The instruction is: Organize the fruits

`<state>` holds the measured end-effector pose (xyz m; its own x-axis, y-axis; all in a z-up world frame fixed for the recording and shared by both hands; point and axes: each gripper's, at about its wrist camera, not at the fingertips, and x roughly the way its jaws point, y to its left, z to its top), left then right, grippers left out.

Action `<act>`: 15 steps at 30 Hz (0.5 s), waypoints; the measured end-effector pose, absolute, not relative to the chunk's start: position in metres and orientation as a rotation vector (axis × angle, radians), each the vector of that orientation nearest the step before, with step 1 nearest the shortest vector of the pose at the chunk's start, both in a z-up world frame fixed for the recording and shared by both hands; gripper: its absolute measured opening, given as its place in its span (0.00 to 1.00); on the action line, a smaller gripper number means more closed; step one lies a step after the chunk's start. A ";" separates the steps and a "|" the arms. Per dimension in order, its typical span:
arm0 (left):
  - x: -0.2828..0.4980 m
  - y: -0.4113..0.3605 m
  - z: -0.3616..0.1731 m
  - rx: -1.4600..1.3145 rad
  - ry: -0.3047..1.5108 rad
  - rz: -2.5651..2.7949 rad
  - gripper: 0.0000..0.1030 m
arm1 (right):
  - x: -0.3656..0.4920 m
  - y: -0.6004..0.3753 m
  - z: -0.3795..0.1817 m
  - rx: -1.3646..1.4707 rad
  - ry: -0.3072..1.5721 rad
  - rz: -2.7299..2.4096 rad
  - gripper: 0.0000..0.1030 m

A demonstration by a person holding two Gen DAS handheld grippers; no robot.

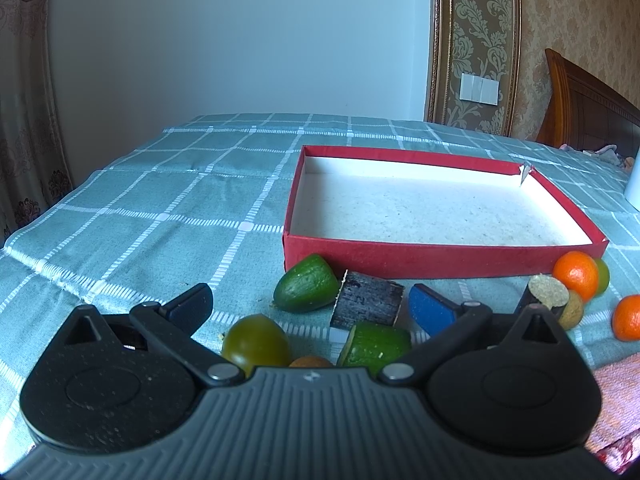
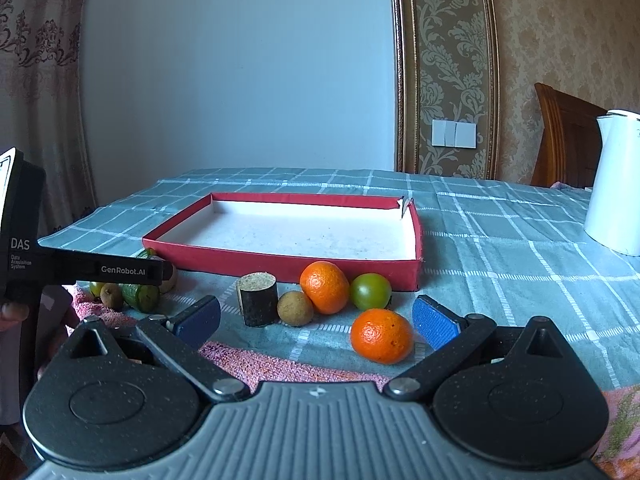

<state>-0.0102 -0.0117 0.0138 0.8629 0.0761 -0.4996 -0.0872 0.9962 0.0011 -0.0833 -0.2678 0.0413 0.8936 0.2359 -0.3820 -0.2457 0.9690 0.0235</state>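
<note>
A red shallow box (image 1: pixel 440 256) (image 2: pixel 280 262) with a white inside lies empty on the checked cloth. In front of it lie fruits. In the left wrist view my left gripper (image 1: pixel 312 308) is open above a cucumber piece (image 1: pixel 306 290), a dark cut stick (image 1: pixel 368 304), a second cucumber piece (image 1: pixel 376 344), a green tomato (image 1: pixel 256 340) and a small brown fruit (image 1: pixel 310 361). In the right wrist view my right gripper (image 2: pixel 316 320) is open and empty, near an orange (image 2: pixel 382 336), with another orange (image 2: pixel 324 286), a green tomato (image 2: pixel 370 291), a brown fruit (image 2: pixel 295 308) and a dark stick piece (image 2: pixel 258 298) beyond.
A white kettle (image 2: pixel 614 184) stands on the table at the right. A pink towel (image 2: pixel 256 364) lies at the front edge. The left gripper's body (image 2: pixel 80 270) reaches in from the left. A wooden headboard (image 1: pixel 588 112) and the wall lie behind.
</note>
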 end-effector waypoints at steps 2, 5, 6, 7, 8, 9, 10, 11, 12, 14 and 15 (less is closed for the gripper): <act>-0.010 -0.011 0.014 -0.021 0.521 0.084 1.00 | -0.086 -0.273 0.041 -0.041 0.388 0.262 1.00; -0.011 -0.011 0.014 -0.021 0.517 0.082 1.00 | -0.089 -0.278 0.040 -0.084 0.379 0.268 0.78; -0.011 -0.011 0.014 -0.021 0.518 0.081 1.00 | -0.089 -0.280 0.040 -0.091 0.387 0.268 0.73; -0.011 -0.011 0.014 -0.022 0.517 0.080 1.00 | -0.087 -0.282 0.039 -0.089 0.395 0.273 0.71; -0.011 -0.010 0.014 -0.022 0.517 0.078 1.00 | -0.086 -0.284 0.039 -0.087 0.400 0.276 0.71; -0.011 -0.010 0.014 -0.022 0.517 0.075 1.00 | -0.084 -0.285 0.038 -0.088 0.403 0.268 0.71; -0.010 -0.010 0.014 -0.022 0.517 0.074 1.00 | -0.081 -0.287 0.038 -0.088 0.406 0.258 0.71; -0.010 -0.011 0.014 -0.022 0.518 0.073 1.00 | -0.078 -0.289 0.038 -0.083 0.412 0.251 0.71; -0.010 -0.010 0.014 -0.023 0.517 0.072 1.00 | -0.075 -0.292 0.037 -0.075 0.419 0.245 0.71; -0.011 -0.010 0.014 -0.024 0.517 0.071 1.00 | -0.065 -0.296 0.036 -0.060 0.447 0.238 0.71; -0.011 -0.010 0.013 -0.026 0.518 0.070 1.00 | -0.061 -0.297 0.036 -0.050 0.460 0.242 0.71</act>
<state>-0.0108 -0.0101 0.0135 0.8667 0.0601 -0.4952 -0.0731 0.9973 -0.0068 -0.0609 -0.2974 0.0357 0.8679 0.2201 -0.4454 -0.2425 0.9701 0.0070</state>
